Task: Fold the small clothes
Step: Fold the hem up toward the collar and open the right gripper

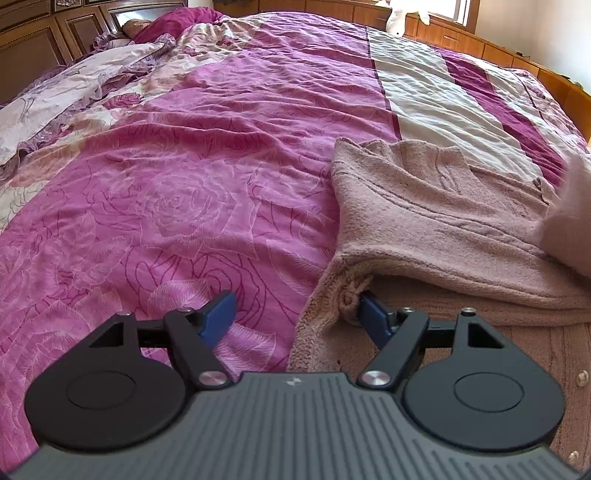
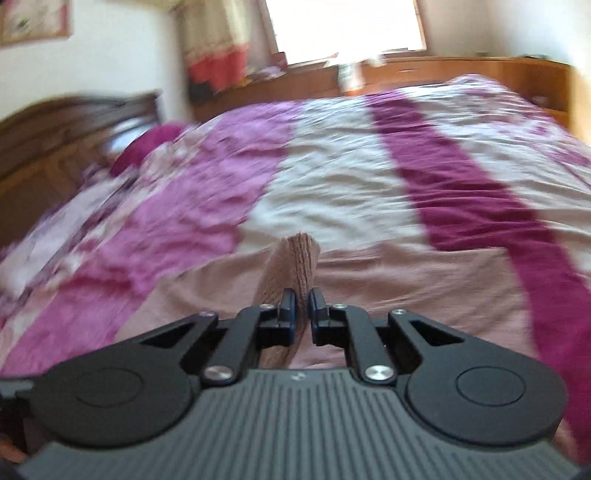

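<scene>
Lying across the bedspread [image 1: 207,155], pink knit garment [image 1: 436,206]; left gripper [image 1: 295,314] spread wide at its edge, right gripper [image 2: 302,308] pinching a fold.

Rumpled pink rose-print bedspread [image 1: 192,177], wooden headboard [image 1: 44,33], bright window [image 2: 347,26] beyond.

Both wrist views low over bedspread [image 1: 229,155], sharing it.

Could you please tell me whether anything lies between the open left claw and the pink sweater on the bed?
Nothing visible does. The left claw is open right at the sweater, one blue finger already touching its folded edge, the other over the bedspread. The right claw is shut on a fold of it.
</scene>
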A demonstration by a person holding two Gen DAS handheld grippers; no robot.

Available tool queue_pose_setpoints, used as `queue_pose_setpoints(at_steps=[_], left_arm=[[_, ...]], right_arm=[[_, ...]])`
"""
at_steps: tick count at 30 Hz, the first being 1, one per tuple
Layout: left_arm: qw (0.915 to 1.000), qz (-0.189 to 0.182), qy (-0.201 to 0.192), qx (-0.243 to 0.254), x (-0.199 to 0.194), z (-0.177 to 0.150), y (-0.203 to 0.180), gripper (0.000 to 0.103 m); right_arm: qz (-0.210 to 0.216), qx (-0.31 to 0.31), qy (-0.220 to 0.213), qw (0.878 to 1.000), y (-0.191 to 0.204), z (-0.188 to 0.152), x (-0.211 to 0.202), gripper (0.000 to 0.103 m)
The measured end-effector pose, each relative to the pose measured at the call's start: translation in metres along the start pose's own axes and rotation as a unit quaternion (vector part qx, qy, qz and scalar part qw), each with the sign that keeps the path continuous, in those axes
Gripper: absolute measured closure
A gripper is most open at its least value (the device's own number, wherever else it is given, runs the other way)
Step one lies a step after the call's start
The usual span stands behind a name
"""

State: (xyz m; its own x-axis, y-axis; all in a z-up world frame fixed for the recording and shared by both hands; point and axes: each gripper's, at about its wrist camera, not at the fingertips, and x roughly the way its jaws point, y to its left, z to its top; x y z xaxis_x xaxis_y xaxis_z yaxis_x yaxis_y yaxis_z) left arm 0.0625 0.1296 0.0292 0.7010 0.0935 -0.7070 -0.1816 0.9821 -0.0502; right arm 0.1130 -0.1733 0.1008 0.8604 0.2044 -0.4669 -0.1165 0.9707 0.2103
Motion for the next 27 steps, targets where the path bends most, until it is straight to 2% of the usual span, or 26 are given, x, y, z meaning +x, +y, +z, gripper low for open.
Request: queue_pose_setpoints(at_steps=[3,6,10,15,20,27], left_arm=[[1.0000,0.003,0.000,0.003,0.001,0.001,-0.001,0.023],[1.0000,0.004,0.001,0.004,0.001,0.001,-0.001,0.023],[1.0000,0.001,0.002,-0.001,0.002,0.000,0.001,0.021],[0.9998,-0.010,-0.003,0.015,0.002,-0.002,0.004,0.020],[0.9995,-0.024,-0.006,0.021,0.007,-0.002,0.010,0.016],[0.9988,-0.038,-0.012,0.029,0.010,-0.003,0.015,0.015]], right_arm=[[-0.046,0.052,-0.011,0.998,-0.045,-0.007,-0.010,0.093],[-0.081,0.109,0.003,0.991,-0.084,-0.021,-0.009,0.093],[-0.127,0.136,0.013,0.982,-0.112,-0.048,-0.003,0.090],[-0.121,0.173,-0.023,0.977,-0.115,-0.068,-0.015,0.090],[-0.121,0.157,-0.023,0.980,-0.099,-0.065,-0.029,0.064],[-0.127,0.132,-0.006,0.983,-0.084,-0.056,-0.036,0.061]])
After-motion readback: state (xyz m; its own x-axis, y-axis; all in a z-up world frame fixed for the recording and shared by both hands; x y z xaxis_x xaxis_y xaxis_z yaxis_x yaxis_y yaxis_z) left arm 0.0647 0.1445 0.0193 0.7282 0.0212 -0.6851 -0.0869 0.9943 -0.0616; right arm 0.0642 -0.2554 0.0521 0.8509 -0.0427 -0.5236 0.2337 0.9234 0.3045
